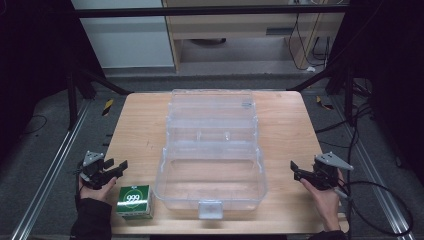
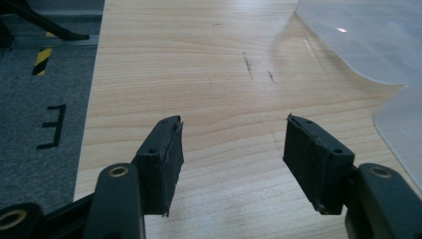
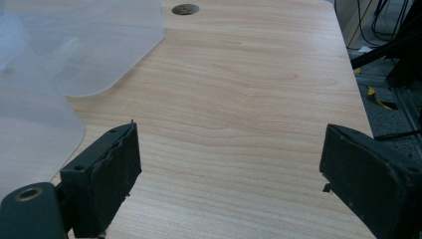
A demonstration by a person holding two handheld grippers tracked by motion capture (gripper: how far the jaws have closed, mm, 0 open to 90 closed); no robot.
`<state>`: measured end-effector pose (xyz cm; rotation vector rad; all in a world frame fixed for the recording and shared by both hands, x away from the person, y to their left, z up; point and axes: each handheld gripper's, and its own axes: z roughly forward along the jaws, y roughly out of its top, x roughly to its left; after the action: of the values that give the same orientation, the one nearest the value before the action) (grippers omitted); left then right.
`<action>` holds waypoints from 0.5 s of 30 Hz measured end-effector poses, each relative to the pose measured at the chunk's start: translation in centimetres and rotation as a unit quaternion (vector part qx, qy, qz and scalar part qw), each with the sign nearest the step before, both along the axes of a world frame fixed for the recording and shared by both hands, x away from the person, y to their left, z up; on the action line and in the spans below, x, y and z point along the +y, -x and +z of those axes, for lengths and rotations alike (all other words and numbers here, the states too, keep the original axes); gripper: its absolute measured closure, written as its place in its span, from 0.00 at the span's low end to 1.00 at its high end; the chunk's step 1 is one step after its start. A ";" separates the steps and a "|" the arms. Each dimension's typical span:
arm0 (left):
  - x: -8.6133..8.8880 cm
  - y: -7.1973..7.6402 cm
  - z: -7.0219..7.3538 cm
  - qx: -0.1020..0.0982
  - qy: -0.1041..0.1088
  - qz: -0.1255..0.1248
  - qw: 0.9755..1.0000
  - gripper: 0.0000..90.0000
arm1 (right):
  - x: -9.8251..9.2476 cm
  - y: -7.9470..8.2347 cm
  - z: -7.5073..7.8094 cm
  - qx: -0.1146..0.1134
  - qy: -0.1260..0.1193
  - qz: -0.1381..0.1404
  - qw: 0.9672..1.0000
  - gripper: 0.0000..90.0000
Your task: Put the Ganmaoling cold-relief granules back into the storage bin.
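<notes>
A pale wooden table (image 1: 145, 125) stood on a grey floor between dark frame rails. A clear plastic organiser box (image 1: 210, 160), lid thrown back, occupied its middle. A green carton marked 999 (image 1: 134, 201) sat at the near edge, just beside the box's left corner and nearest the left gripper (image 1: 117, 167). That gripper's jaws stood parted with nothing between them. The right gripper (image 1: 296, 170), near the table's right edge, was likewise spread wide and empty.
</notes>
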<state>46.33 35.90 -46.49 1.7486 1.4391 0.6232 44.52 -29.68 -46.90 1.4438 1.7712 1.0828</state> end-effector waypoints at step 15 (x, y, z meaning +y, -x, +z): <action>-0.8 0.2 2.0 -0.008 -0.003 -0.062 0.998 0.39 | 0.0 0.5 -0.2 0.007 0.017 -0.002 1.000 0.09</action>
<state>46.10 35.07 -44.49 1.8192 1.3071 0.5746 44.00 -29.69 -47.11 1.4382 1.7875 1.0370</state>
